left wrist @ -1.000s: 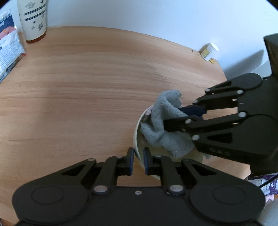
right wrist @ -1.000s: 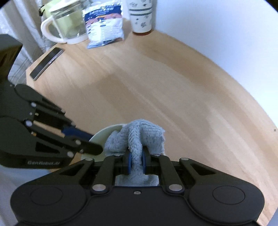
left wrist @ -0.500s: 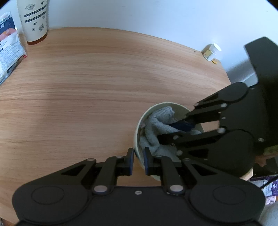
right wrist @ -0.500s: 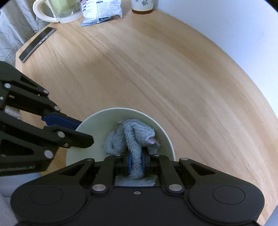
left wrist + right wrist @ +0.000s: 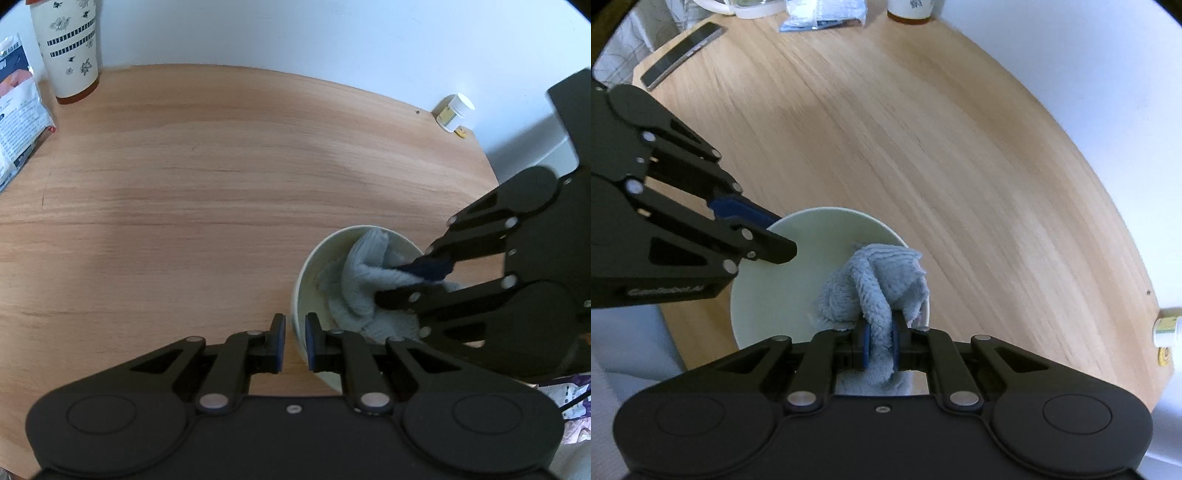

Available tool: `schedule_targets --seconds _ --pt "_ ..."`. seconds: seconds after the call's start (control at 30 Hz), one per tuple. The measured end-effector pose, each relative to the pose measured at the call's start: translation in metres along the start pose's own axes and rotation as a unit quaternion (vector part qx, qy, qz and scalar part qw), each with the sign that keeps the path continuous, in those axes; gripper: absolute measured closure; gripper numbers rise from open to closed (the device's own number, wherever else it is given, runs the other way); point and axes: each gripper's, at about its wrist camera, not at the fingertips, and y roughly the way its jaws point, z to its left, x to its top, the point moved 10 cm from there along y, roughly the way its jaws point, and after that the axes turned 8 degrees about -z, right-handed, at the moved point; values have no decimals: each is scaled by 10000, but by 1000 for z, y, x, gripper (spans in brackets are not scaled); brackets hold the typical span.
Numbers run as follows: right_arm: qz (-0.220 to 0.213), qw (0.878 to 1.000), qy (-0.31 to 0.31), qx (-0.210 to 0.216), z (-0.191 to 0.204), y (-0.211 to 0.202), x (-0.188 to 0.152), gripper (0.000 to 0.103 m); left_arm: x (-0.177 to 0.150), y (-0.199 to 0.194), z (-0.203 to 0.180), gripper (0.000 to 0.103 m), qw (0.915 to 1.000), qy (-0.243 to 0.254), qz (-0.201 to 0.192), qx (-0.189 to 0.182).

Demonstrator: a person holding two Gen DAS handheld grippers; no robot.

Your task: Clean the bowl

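Observation:
A pale green bowl (image 5: 306,266) (image 5: 768,295) stands near the table's front edge. My left gripper (image 5: 295,341) is shut on the bowl's near rim, one finger inside and one outside; it also shows in the right wrist view (image 5: 775,240). My right gripper (image 5: 879,345) is shut on a grey-blue cloth (image 5: 882,280) and holds it against the inside of the bowl at its right side. The cloth (image 5: 365,291) bunches inside the bowl, with the right gripper (image 5: 391,280) on it.
On the round wooden table (image 5: 184,184): a patterned cup (image 5: 68,48), a snack packet (image 5: 18,122), a small white jar (image 5: 452,112) at the far right edge, a phone (image 5: 681,55) and a jug far left. A white wall lies behind.
My right gripper has brought the cloth down from above the rim into the bowl and swept it across to the bowl's right side. My left gripper has kept its hold on the rim.

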Motion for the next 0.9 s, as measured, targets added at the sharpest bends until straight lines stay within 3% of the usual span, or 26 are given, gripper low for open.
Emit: schedule_targets --seconds 0.33,0.53,0.77,0.9 --pt "195 9988 186 400 2 17 2 91 3 2 1 94 10000 -33 35 66" --pt "257 9951 210 928 -2 -9 9 91 4 4 2 94 9999 -10 -12 123" --pt "778 9848 -225 1539 3 -17 2 91 7 7 1 94 9999 29 -93 97" --pt "1053 9810 -454 1562 11 -3 1 91 7 8 0 94 9998 214 -49 -22"
